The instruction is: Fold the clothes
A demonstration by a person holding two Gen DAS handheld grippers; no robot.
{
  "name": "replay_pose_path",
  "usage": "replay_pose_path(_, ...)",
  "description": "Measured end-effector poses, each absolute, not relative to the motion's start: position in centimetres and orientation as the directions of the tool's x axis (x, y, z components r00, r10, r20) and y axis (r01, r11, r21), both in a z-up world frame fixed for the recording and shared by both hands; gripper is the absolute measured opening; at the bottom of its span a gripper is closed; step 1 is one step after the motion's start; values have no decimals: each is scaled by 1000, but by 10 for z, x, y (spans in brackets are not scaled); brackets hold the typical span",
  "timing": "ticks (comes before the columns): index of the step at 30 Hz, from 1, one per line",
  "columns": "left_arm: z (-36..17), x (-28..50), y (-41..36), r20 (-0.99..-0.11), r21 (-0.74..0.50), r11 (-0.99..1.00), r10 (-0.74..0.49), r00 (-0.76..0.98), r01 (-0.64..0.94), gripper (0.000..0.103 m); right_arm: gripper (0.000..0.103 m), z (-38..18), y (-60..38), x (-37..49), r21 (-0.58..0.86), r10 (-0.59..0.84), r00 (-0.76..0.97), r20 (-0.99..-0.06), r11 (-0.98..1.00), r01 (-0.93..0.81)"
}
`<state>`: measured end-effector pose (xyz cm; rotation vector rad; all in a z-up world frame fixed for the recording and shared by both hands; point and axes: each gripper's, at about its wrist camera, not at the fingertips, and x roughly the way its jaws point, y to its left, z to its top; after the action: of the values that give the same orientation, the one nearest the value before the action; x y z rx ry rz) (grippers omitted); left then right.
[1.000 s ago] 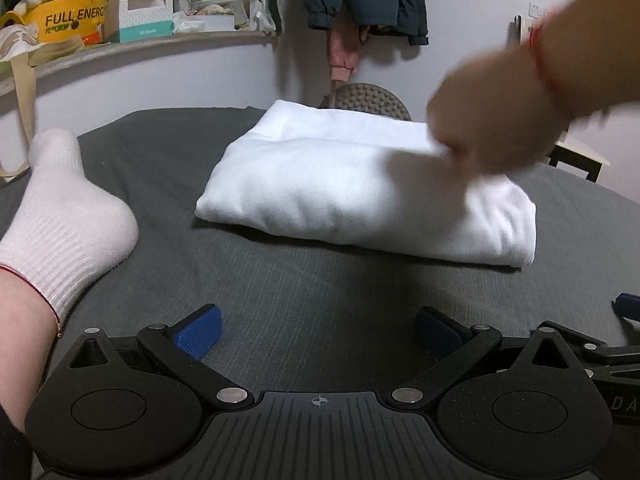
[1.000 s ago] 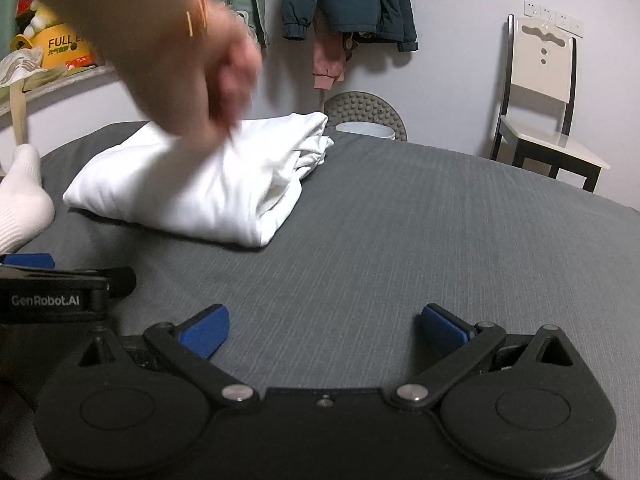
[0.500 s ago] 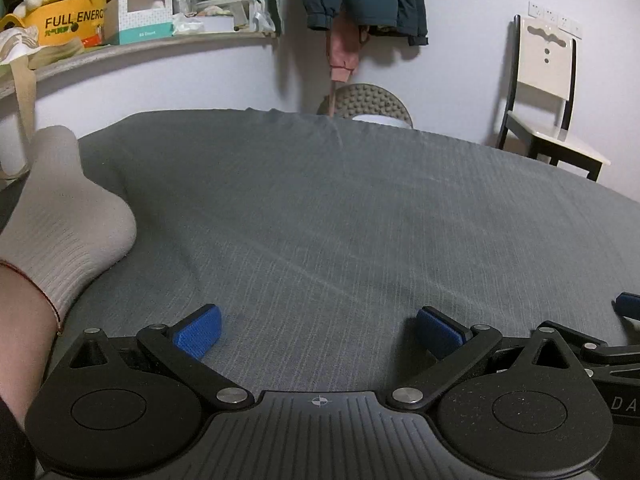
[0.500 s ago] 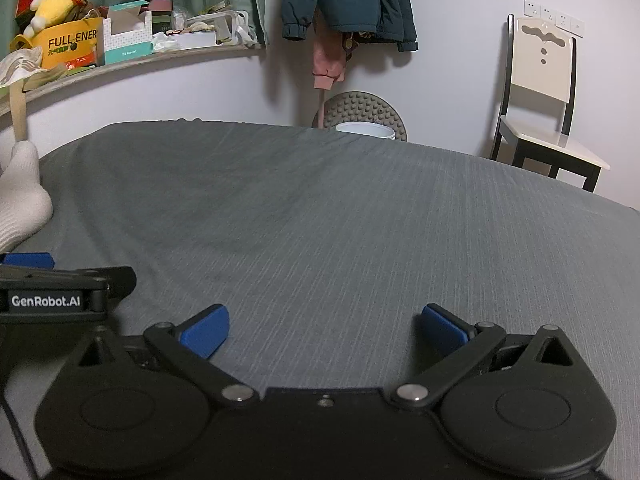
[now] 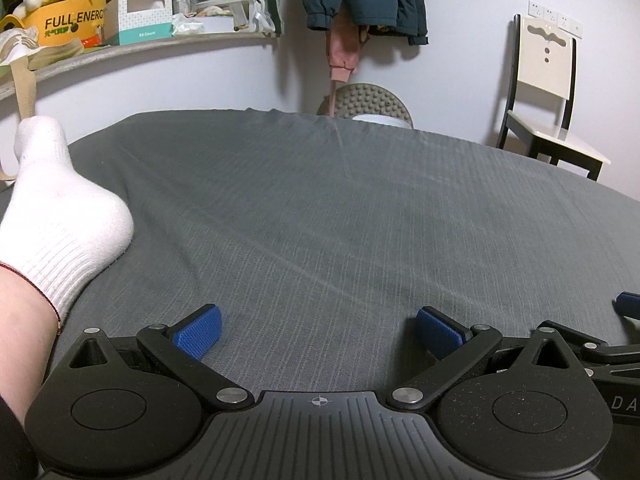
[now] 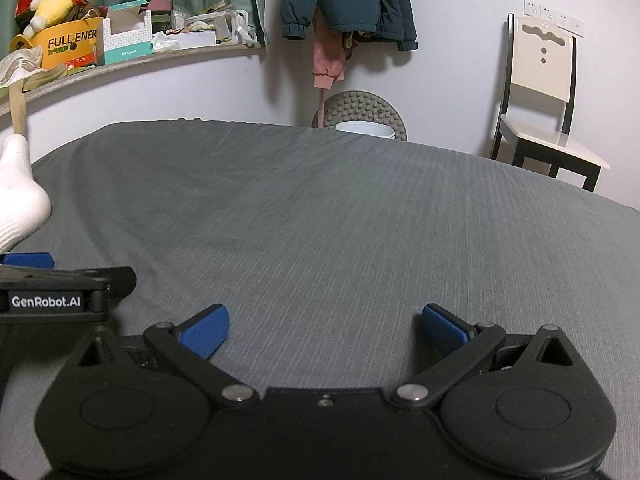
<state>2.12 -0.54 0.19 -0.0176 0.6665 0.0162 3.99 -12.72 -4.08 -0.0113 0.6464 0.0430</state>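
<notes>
Both hand-held grippers rest low over the grey bedsheet (image 5: pixel 360 216), side by side, and neither holds anything: the left gripper (image 5: pixel 318 330) has its blue-padded fingers spread wide over bare fabric, and the right gripper (image 6: pixel 326 330) stands equally wide. No garment to fold shows in either view; the sheet lies bare from the grippers to its far edge, so wherever the clothes are, they are out of frame. That is the main risk here: with nothing in sight, a reach for the next piece would have to start blind, and a gripper swung out of view could snag the sheet itself, since the pads sit very close to its ribbed surface and a closing pinch might gather bedding instead of clothing. A person's foot in a white sock (image 5: pixel 56 216) lies on the sheet just left of the left gripper, so a leftward sweep could bump it. The two grippers are also near each other, and the left gripper's body (image 6: pixel 60 296) already crowds the right view, so a careless crossing move could knock them together.
</notes>
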Motion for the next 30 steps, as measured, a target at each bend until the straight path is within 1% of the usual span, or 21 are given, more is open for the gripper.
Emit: replay_pose_path(30, 2, 22, -9, -620, -11, 1000, 13, 785, -25, 103, 103, -42, -127, 39, 3, 37, 797, -603, 999, -44)
